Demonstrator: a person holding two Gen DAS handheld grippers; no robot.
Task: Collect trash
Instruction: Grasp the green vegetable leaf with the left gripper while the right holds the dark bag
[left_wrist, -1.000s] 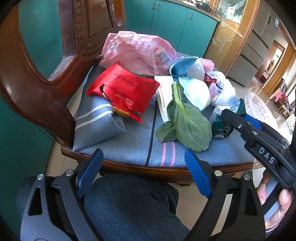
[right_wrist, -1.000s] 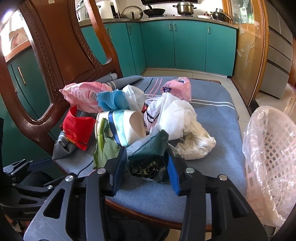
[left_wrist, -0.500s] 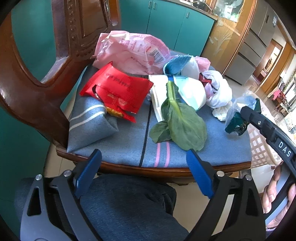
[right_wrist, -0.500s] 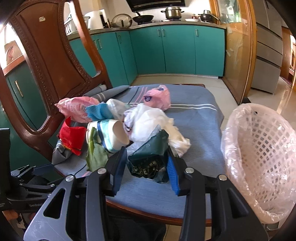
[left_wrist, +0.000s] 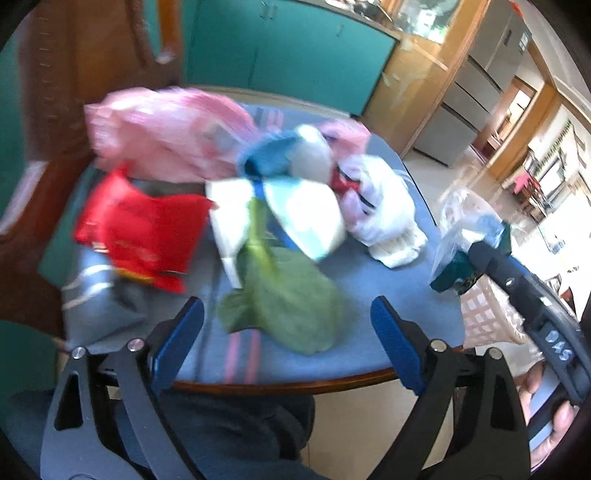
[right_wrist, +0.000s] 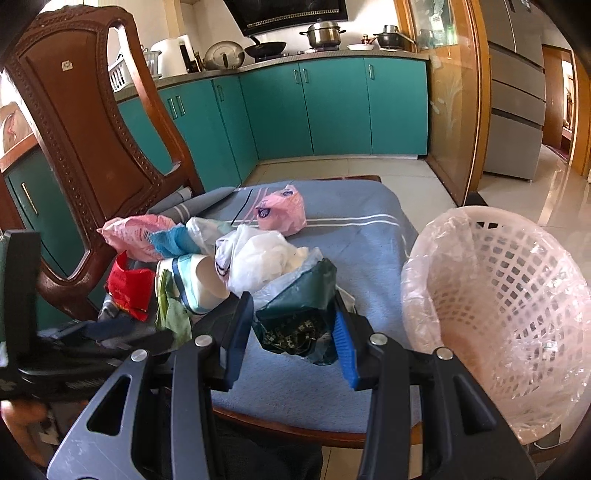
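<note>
My right gripper (right_wrist: 291, 301) is shut on a dark green crumpled bag (right_wrist: 295, 310), lifted just off the blue chair cushion (right_wrist: 362, 236) beside a white lined basket (right_wrist: 517, 295). The left view is blurred. My left gripper (left_wrist: 286, 306) has its jaws wide and closing, hovering over the cushion's near edge with a green leaf (left_wrist: 291, 317) lying ahead between them, untouched. Behind the leaf lie a red wrapper (left_wrist: 140, 236), a paper cup (left_wrist: 306, 214), a pink bag (left_wrist: 166, 136) and a white plastic bag (left_wrist: 376, 206).
A carved wooden chair back (right_wrist: 85, 129) rises at the left of the seat. A small pink bag (right_wrist: 282, 214) sits at the far side of the cushion. Teal cabinets (right_wrist: 332, 107) stand behind. A person's dark-clothed lap is below the seat edge.
The right gripper has carried the dark green bag up and to the right, toward the basket. The left gripper has slid to the right along the seat edge, now facing the leaf.
</note>
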